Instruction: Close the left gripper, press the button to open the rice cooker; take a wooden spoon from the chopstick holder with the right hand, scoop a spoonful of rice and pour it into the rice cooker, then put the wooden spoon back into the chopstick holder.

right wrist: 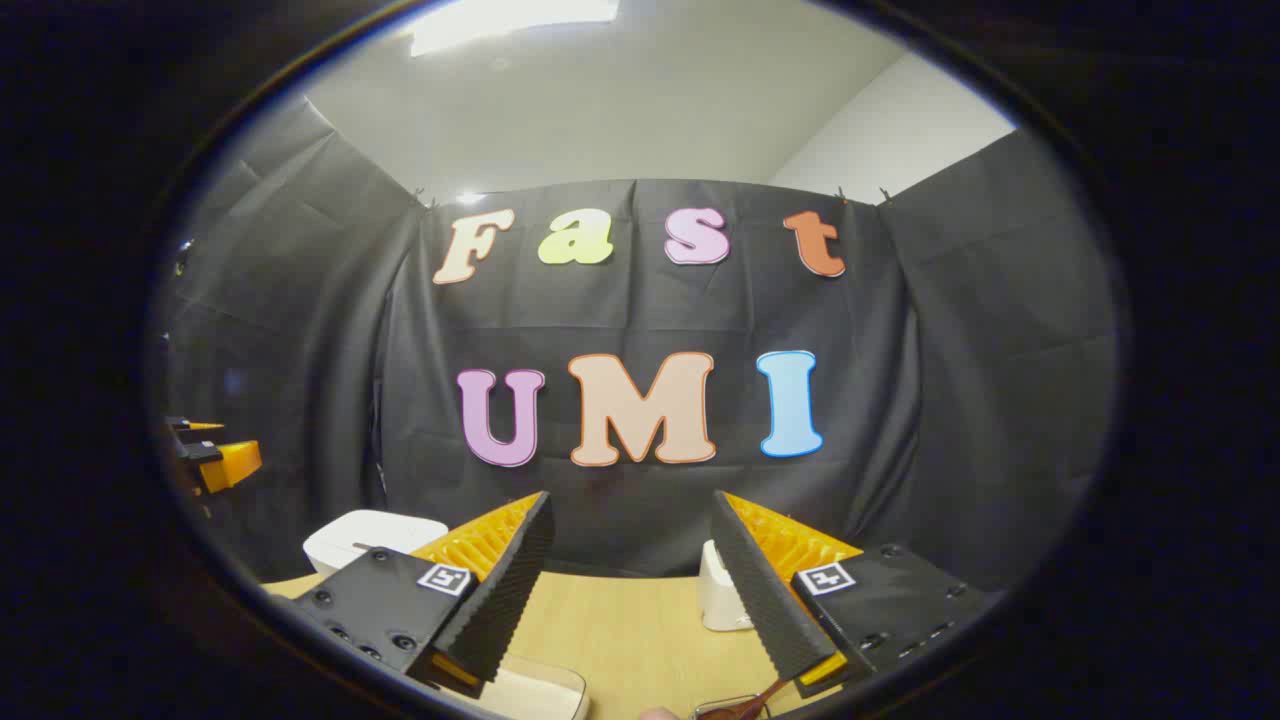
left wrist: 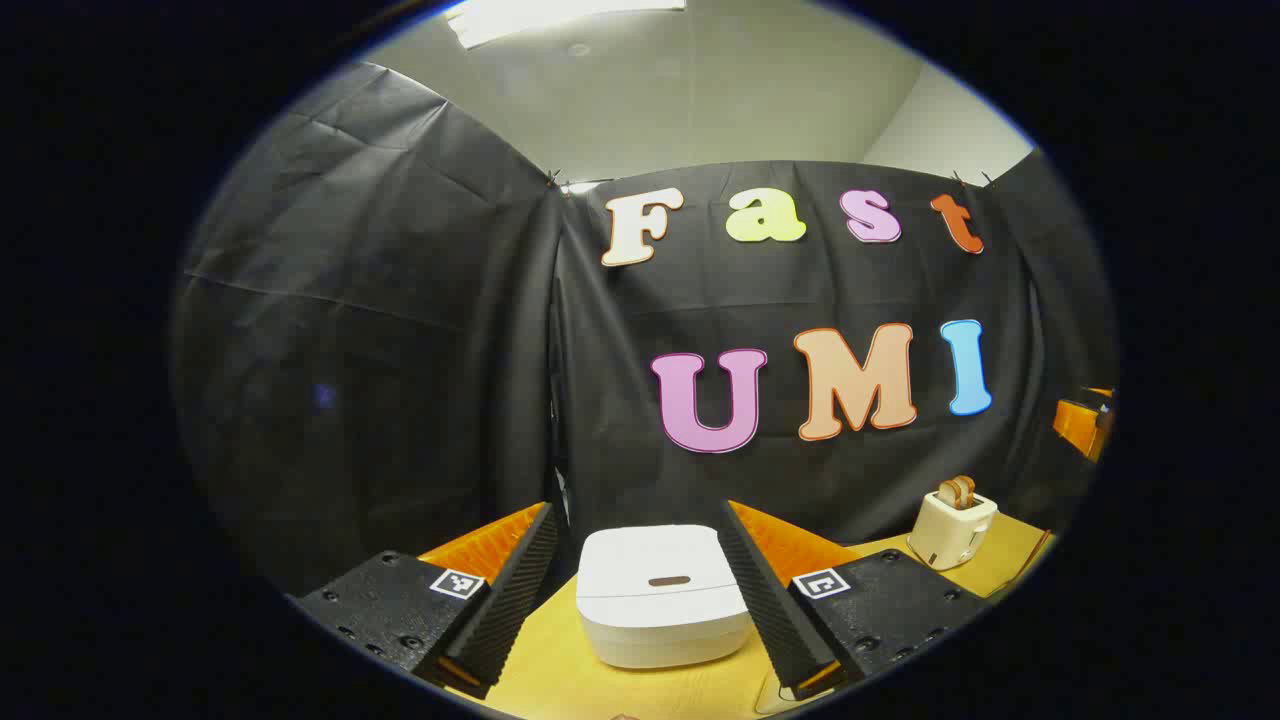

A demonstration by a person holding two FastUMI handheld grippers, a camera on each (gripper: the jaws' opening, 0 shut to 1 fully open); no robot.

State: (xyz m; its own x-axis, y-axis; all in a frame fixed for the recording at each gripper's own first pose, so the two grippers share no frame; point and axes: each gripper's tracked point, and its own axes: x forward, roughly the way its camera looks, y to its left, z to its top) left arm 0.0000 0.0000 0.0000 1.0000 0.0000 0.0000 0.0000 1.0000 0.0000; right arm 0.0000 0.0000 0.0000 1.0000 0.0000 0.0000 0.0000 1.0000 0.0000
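Nothing of the task looks done yet. The left tongs (left wrist: 640,600) stand apart with nothing between them, so they are not yet brought together for the press. Just beyond them on the yellow surface (left wrist: 545,670) sits the white rice cooker (left wrist: 662,595), lid down, its button (left wrist: 668,580) framed between the two fingers. The right tongs (right wrist: 630,600) are likewise apart and empty. The rice cooker (right wrist: 372,535) lies off to their left, farther back.
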